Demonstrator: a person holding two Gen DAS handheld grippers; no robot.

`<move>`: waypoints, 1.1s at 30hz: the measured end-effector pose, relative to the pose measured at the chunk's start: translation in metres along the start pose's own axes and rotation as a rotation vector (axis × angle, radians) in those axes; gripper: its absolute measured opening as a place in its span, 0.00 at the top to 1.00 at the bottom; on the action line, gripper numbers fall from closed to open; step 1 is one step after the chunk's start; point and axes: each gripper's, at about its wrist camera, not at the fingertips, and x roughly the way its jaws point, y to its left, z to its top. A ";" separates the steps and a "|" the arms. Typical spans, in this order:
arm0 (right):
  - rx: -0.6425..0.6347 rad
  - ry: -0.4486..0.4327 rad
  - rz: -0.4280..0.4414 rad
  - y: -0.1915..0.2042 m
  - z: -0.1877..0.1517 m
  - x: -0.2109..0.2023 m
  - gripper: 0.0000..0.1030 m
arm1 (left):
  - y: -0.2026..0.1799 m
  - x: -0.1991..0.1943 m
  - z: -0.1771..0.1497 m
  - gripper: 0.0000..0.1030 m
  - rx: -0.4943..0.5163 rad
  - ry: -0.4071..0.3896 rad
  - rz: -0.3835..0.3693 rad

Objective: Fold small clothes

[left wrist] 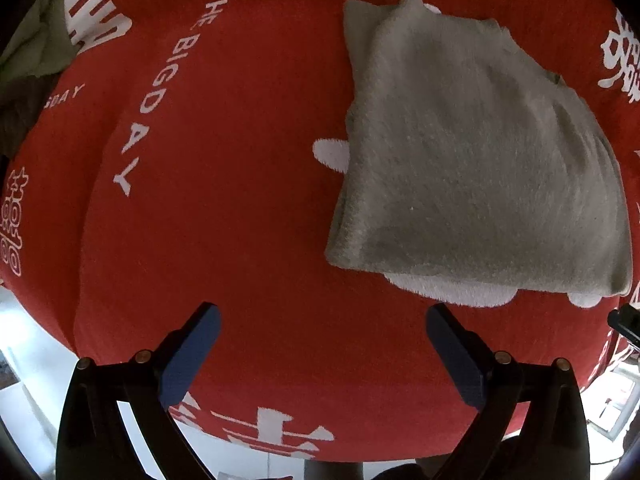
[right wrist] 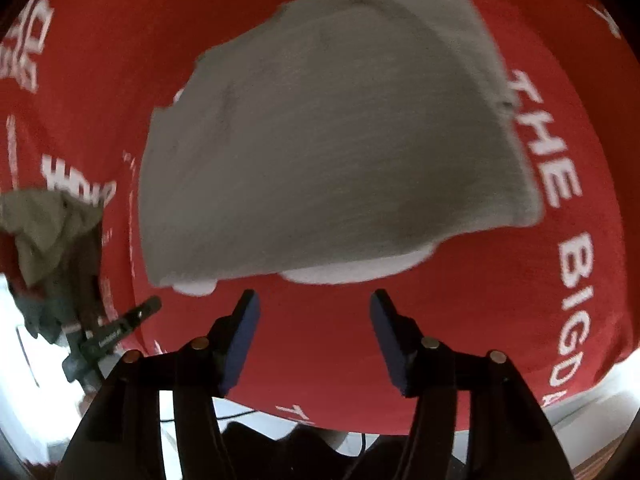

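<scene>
— Underneath everything: red fabric table cover [left wrist: 248, 168] with white print, white floor [left wrist: 24, 364] past its edge at lower left.

— And at the fingers?

— Left gripper [left wrist: 323, 316]: blue pads [left wrist: 192, 354] spread wide, nothing between them, only bare red cloth below. Right gripper [right wrist: 315, 303]: blue-padded fingers [right wrist: 240, 340] parted too, though less widely, likewise empty, hanging just short of the near hem.

— Hem of what?

— Folded grey fleecy garment [left wrist: 472, 160], lying flat on the red cover, released by both grippers. Off to the right and ahead in the left wrist view; straight ahead and filling the middle in the right wrist view [right wrist: 332, 132], somewhat blurred there. White fleece lining [left wrist: 452, 292] peeking out along the near edge.

— Any lettering?

— "THE BIGDAY" [left wrist: 160, 88] in white capitals, running in a curved line left of the garment. Same words [right wrist: 560, 184] again in the right wrist view, running along the garment's right side, touching its edge near the top. Large white Chinese-style characters [left wrist: 620, 56] at the margins of the cover, too cropped to read.

— Further out?

— Crumpled olive-green cloth [left wrist: 36, 40] heaped at the far left edge, well apart from the grey piece. In the right wrist view, same olive heap [right wrist: 48, 224] at left, and below it a black clamp [right wrist: 112, 332] with small white lettering, illegible.
</scene>
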 end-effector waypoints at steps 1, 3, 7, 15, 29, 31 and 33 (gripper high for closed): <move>-0.025 0.008 -0.001 0.006 0.000 0.003 0.39 | -0.001 0.001 0.000 0.00 -0.004 0.005 -0.002; -0.067 0.022 -0.007 0.018 0.000 0.008 0.39 | -0.003 0.003 0.000 0.00 -0.013 0.011 0.001; -0.122 0.040 0.001 0.037 0.000 0.017 0.39 | -0.005 0.008 0.002 0.00 -0.025 0.020 -0.005; -0.145 0.072 0.000 0.045 -0.004 0.028 0.38 | -0.001 0.010 0.000 0.00 -0.012 0.019 -0.029; -0.146 0.110 0.018 0.056 -0.004 0.043 0.38 | -0.003 0.026 -0.004 0.00 -0.022 0.021 -0.013; -0.157 0.116 0.019 0.059 -0.004 0.044 0.38 | -0.004 0.024 -0.005 0.00 -0.030 0.016 -0.028; -0.178 0.124 0.017 0.064 -0.004 0.045 0.38 | -0.004 0.018 -0.006 0.00 -0.030 -0.001 -0.039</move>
